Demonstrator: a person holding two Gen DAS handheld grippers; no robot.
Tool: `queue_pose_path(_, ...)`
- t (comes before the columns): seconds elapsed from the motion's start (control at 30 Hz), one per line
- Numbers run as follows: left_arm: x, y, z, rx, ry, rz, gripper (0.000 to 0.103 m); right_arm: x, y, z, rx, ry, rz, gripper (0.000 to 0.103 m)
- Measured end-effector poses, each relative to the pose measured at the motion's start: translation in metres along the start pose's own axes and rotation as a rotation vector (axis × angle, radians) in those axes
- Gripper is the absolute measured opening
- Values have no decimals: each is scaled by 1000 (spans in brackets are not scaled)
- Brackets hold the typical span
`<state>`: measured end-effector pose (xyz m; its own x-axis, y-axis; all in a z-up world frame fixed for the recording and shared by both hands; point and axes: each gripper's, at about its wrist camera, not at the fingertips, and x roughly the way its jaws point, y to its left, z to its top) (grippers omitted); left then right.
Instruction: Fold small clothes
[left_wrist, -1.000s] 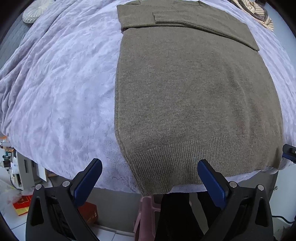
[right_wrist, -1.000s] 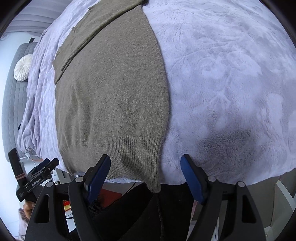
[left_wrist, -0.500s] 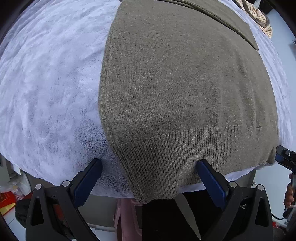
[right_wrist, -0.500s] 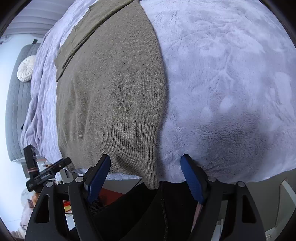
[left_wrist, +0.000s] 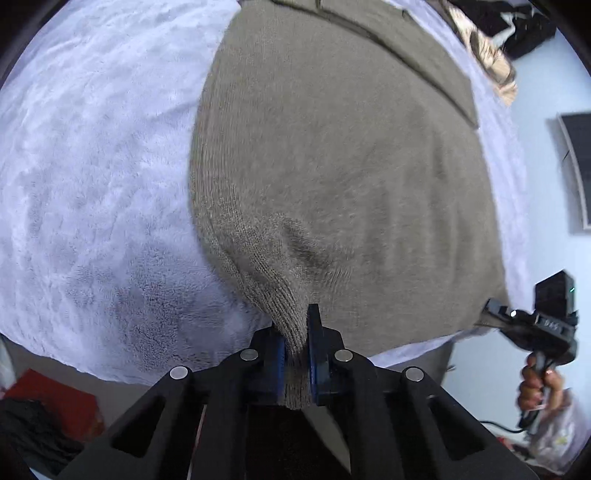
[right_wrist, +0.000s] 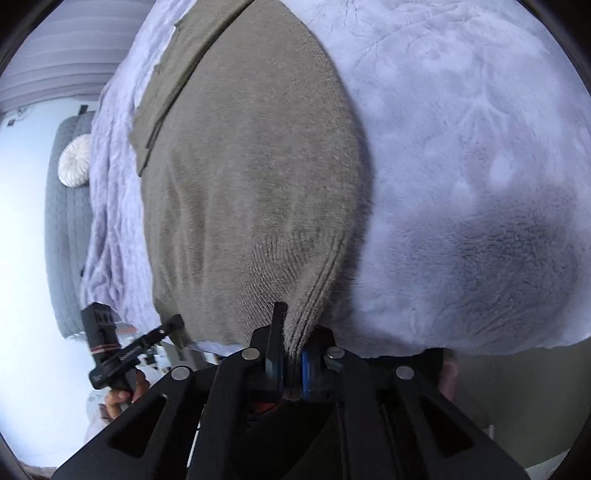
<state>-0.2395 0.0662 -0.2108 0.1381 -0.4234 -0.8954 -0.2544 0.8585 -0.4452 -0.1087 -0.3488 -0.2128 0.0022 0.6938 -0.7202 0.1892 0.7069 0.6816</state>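
- Broadly, a pale lilac plush blanket (left_wrist: 92, 177) covers the bed and fills the left half of the left wrist view and the right half of the right wrist view (right_wrist: 461, 147).
- Spread flat on that blanket lies a brown-grey knitted sweater (left_wrist: 332, 155), taking the centre and right of the left wrist view and the centre-left of the right wrist view (right_wrist: 251, 166); a sleeve is folded across it near the top of both frames.
- Its ribbed hem (left_wrist: 280, 295) reaches the near edge of the bed and bunches into ridges where it is pinched.
- At the bottom centre of the left wrist view, the left gripper (left_wrist: 295, 354) has its blue pads pressed together on the hem's left corner, with knit squeezed between them.
- At the bottom centre of the right wrist view, the right gripper (right_wrist: 290, 363) is closing on the hem's right corner, and the fabric is already clamped between its pads.
- Each gripper also shows small at the side of the other's view, with a hand (left_wrist: 539, 387) around its handle.
- A grey quilted headboard (right_wrist: 66, 236) stands at the left edge of the right wrist view.
- A round white cushion (right_wrist: 75, 160) rests against it.
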Motion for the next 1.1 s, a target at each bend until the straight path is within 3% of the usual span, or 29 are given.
queue_pose_path(0.13, -36, -11, 17, -3, -80, -73, 11, -19, 23, 16, 17, -40, 181, 7)
queue_pose_path(0.33, -64, -30, 82, 1, -199, -81, 11, -30, 63, 84, -18, -92, 266, 7)
queue_pose_path(0.57, -46, -35, 163, -55, -231, 40, 11, -11, 70, 180, 42, -116, 187, 7)
queue_pose_path(0.7, -36, -34, 181, -86, -200, 142, 12, 11, 74, 209, -13, -40, -9, 8)
queue_pose_path(0.73, -35, -34, 181, -90, -192, 158, 19, 16, 79, 211, -43, -22, -54, 11)
queue_pose_path(0.8, -33, -34, 183, -101, -198, 209, 89, 24, 88, 213, -106, 10, -128, 11)
queue_pose_path(0.87, -36, -39, 178, -79, -248, 246, 91, 29, 95, 214, -153, 36, -170, 16)
queue_pose_path(0.9, -33, -41, 179, -64, -230, 248, 91, 31, 98, 214, -172, 45, -189, 21)
queue_pose_path(0.97, -28, -43, 179, -65, -202, 279, 91, 32, 101, 214, -213, 60, -227, 48)
queue_pose_path(1.1, -17, -50, 182, -66, -159, 320, 91, 39, 118, 216, -331, 88, -361, 49)
